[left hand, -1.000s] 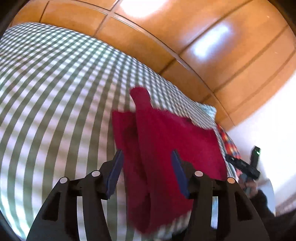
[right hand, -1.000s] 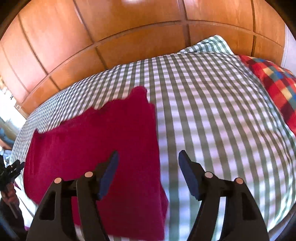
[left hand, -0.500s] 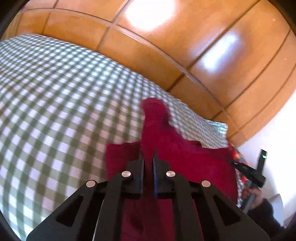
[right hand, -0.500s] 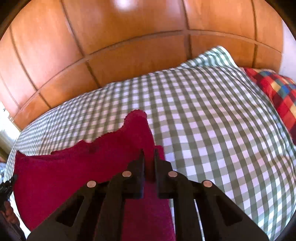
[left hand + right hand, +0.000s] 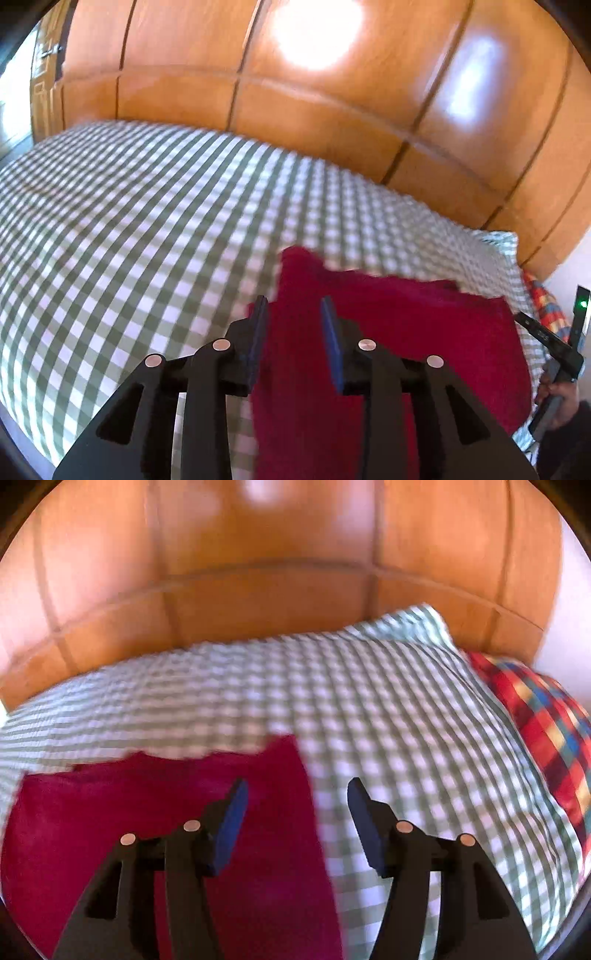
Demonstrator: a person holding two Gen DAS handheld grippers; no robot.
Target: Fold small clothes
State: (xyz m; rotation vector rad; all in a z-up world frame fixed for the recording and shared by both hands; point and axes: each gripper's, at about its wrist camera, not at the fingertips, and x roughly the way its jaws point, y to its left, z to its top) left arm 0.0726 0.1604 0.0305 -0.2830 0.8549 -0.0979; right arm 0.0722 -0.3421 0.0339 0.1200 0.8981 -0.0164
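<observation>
Both of your grippers hang with their fingers parted and nothing between them. Your left gripper (image 5: 293, 317) sits above the red garment (image 5: 388, 354), its two blue-padded fingers spread a little over the cloth's left edge, where a narrow strip of red reaches away from you toward the wooden wall (image 5: 332, 122). Your right gripper (image 5: 295, 799) is spread wider, and it straddles the garment's right edge: one finger (image 5: 231, 819) is over the red cloth, the other over the checked bedspread (image 5: 406, 716) just beside it. The garment lies flat on that green-and-white bedspread, at the near side of the bed, with the checked cloth running out well past it to the left, as your left wrist camera shows. To the garment's right, beyond a stretch of bedspread, a red, blue and yellow plaid cloth (image 5: 543, 716) lies at the bed's far right edge. Both views are blurred, so finer folds in the garment cannot be made out.
</observation>
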